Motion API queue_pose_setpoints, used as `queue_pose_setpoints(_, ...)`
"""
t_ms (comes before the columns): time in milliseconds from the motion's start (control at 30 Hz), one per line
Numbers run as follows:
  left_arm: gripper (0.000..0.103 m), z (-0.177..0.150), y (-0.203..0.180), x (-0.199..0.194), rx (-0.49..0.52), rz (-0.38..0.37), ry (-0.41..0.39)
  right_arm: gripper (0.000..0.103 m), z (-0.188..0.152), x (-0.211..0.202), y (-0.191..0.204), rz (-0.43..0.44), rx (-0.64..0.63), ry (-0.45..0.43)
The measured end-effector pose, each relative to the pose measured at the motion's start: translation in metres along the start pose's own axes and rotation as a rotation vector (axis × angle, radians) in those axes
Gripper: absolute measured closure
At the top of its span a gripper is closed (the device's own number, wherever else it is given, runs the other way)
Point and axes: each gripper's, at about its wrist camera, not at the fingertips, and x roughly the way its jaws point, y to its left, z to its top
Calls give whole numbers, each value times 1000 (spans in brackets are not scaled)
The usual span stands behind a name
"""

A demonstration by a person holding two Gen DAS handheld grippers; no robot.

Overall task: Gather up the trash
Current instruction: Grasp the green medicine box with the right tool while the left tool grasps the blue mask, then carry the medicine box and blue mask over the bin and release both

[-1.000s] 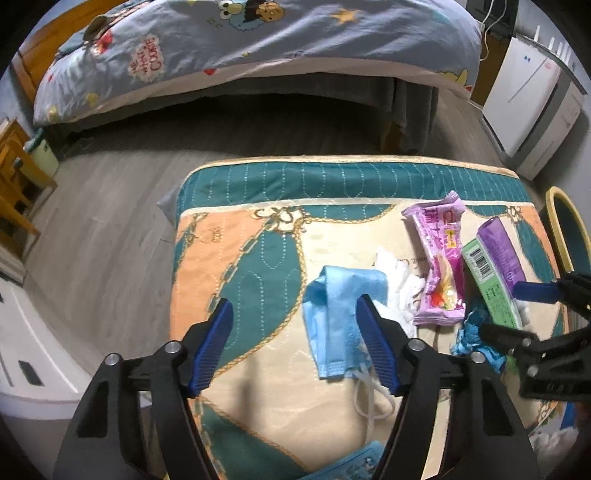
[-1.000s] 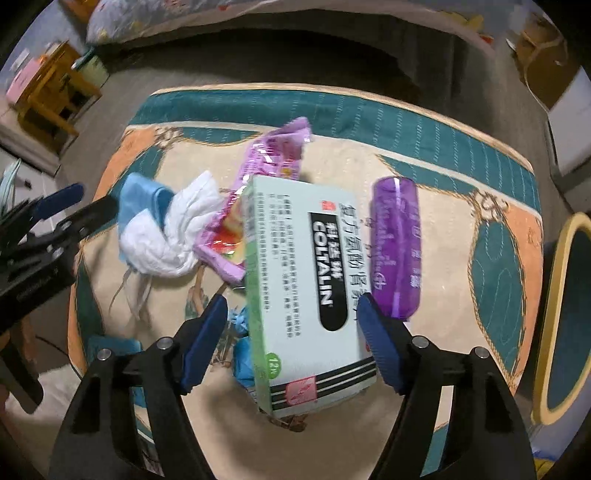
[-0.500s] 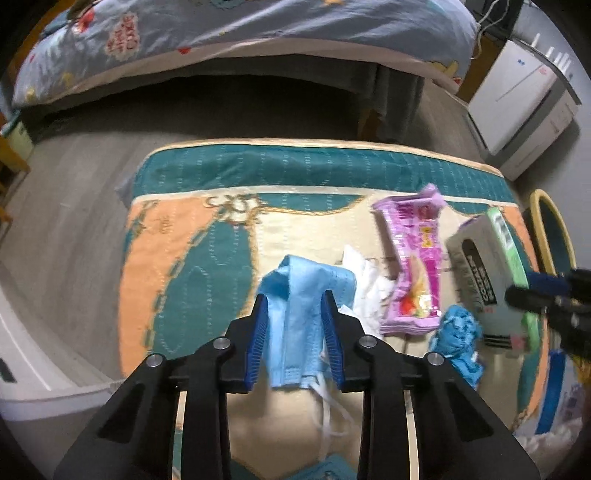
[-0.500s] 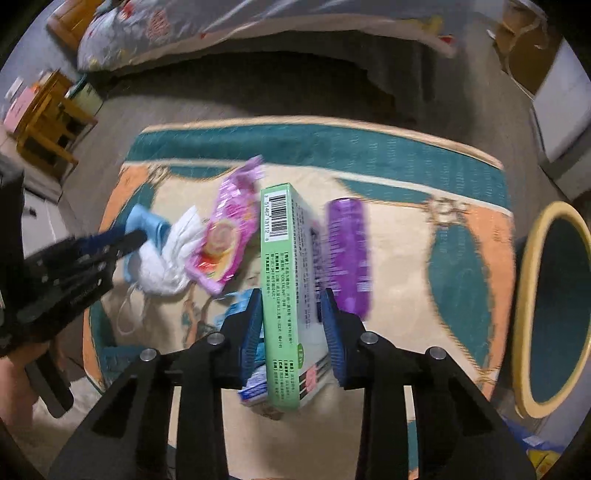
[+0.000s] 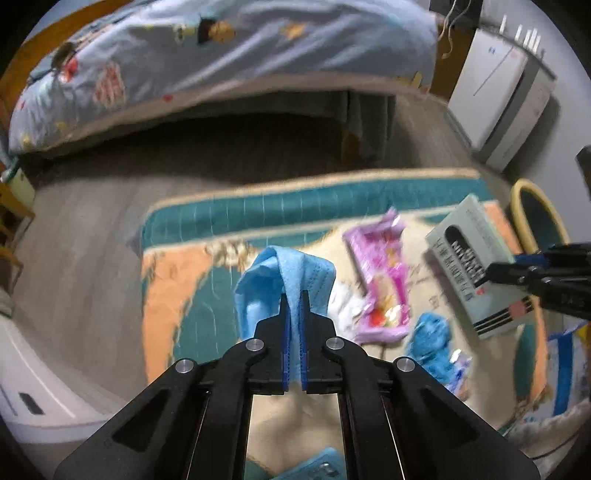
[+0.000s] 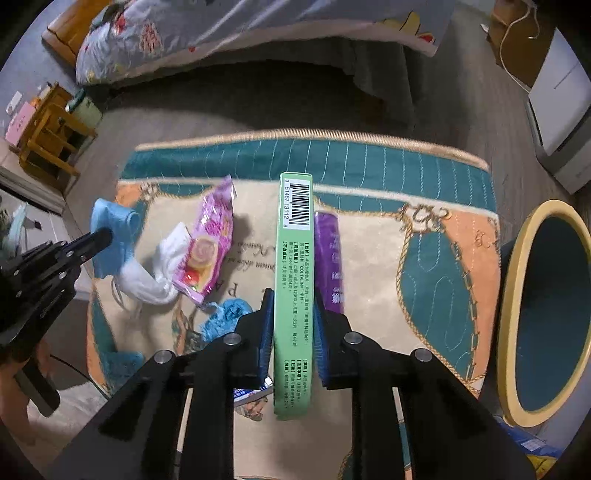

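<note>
Your left gripper point(image 5: 293, 295) jaws clenched on limp mask point(image 5: 284, 273); right gripper point(image 6: 293, 295) jaws pinching stiff light box point(image 6: 294, 258) midway.

Open rug point(image 6: 424, 258) lies between the purple bottle point(image 6: 328, 258) and the yellow-rimmed bin point(image 6: 513, 295) at right. The rug's left half is cluttered: pink wrapper point(image 6: 210, 236), white tissue point(image 6: 147, 277), blue crumpled scrap point(image 6: 225, 314). The bed point(image 6: 258, 29) closes off the far side.
</note>
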Motion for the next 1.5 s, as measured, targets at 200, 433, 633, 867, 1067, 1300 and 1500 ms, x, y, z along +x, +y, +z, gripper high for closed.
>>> queue_pose_setpoints(200, 98, 18, -16, -49, 50, 36, -167, 84, 4, -37, -8, 27, 45, -98)
queue_pose_setpoints(433, 98, 33, -50, -87, 91, -45, -278, 84, 3, -84, -25, 59, 96, -212)
queue_pose_setpoints(633, 98, 40, -86, -105, 143, -111, -325, 84, -3, -107, -53, 40, 132, -259)
queue_pose_setpoints(867, 98, 40, -135, -101, 210, -168, -316, 84, -15, -118, -91, 6, 188, -276)
queue_pose_setpoints(1067, 98, 37, -180, -83, 273, -200, -279, 84, -23, -124, -128, -78, 227, -290)
queue_pose_setpoints(1300, 98, 26, -242, -60, 346, -280, -212, 84, -41, -130, -192, -135, 340, -301)
queue_pose_setpoints(1500, 98, 23, -297, -53, 419, -328, -197, 84, -64, -129, -258, -162, 486, -293)
